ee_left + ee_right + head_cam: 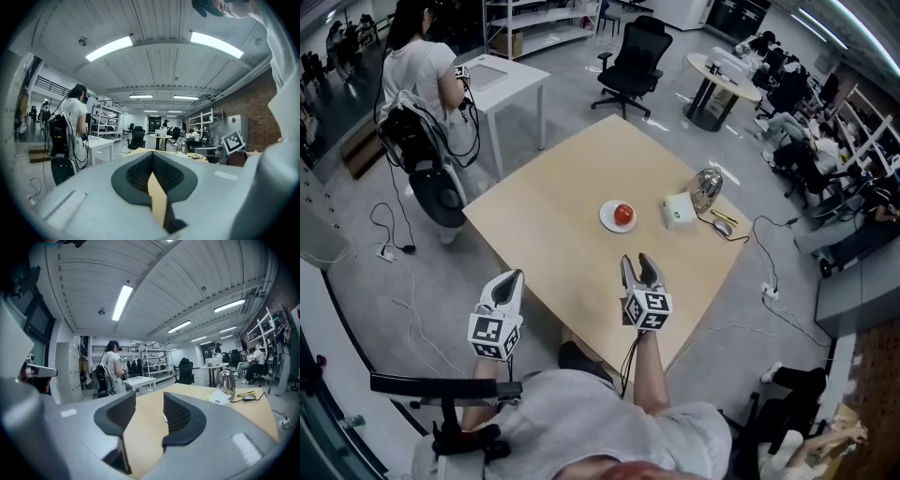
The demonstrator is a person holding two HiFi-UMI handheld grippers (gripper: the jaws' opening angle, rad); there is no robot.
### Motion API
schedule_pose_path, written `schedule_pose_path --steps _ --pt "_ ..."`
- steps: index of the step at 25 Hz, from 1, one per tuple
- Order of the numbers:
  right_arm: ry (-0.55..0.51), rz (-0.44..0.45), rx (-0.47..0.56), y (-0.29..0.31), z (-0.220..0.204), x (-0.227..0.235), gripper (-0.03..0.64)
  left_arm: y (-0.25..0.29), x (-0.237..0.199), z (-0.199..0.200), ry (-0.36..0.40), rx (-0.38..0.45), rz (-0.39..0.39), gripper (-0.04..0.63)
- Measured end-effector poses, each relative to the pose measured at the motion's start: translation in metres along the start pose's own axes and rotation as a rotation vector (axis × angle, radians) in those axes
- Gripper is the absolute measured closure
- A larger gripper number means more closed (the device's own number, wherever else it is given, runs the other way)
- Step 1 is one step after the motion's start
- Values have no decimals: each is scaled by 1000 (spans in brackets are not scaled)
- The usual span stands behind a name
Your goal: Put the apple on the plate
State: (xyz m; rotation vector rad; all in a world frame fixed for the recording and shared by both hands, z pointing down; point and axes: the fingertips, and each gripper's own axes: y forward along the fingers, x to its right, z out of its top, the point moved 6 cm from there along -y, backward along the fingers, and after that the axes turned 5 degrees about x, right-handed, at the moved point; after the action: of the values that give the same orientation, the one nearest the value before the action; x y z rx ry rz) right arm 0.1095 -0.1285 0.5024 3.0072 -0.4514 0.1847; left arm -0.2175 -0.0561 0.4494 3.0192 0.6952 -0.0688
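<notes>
A red apple [623, 214] sits on a small white plate [607, 224] near the middle of the tan table [562, 216]. Both grippers hover at the table's near side, well short of the plate. My right gripper [636, 260] points toward the plate, and its jaws stand apart with only table showing between them [149, 401]. My left gripper [515, 276] hangs over the table's left near edge. In the left gripper view its jaws meet at the tips [153, 157] and hold nothing.
Right of the plate are a white box [678, 210], a metal kettle [706, 188], a mouse [723, 227] and a cable. A person [417, 75] stands at a white table [502, 75] at the far left. A black office chair [635, 56] is behind.
</notes>
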Motion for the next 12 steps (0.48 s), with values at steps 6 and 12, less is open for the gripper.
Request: schedule_pose_path --steps 6,12 --pt "-1 -12 20 -15 12 0 455 3 1 12 4 4 1 575" --pt "11 -16 58 -42 31 -5 480 -2 11 24 9 10 -4 575"
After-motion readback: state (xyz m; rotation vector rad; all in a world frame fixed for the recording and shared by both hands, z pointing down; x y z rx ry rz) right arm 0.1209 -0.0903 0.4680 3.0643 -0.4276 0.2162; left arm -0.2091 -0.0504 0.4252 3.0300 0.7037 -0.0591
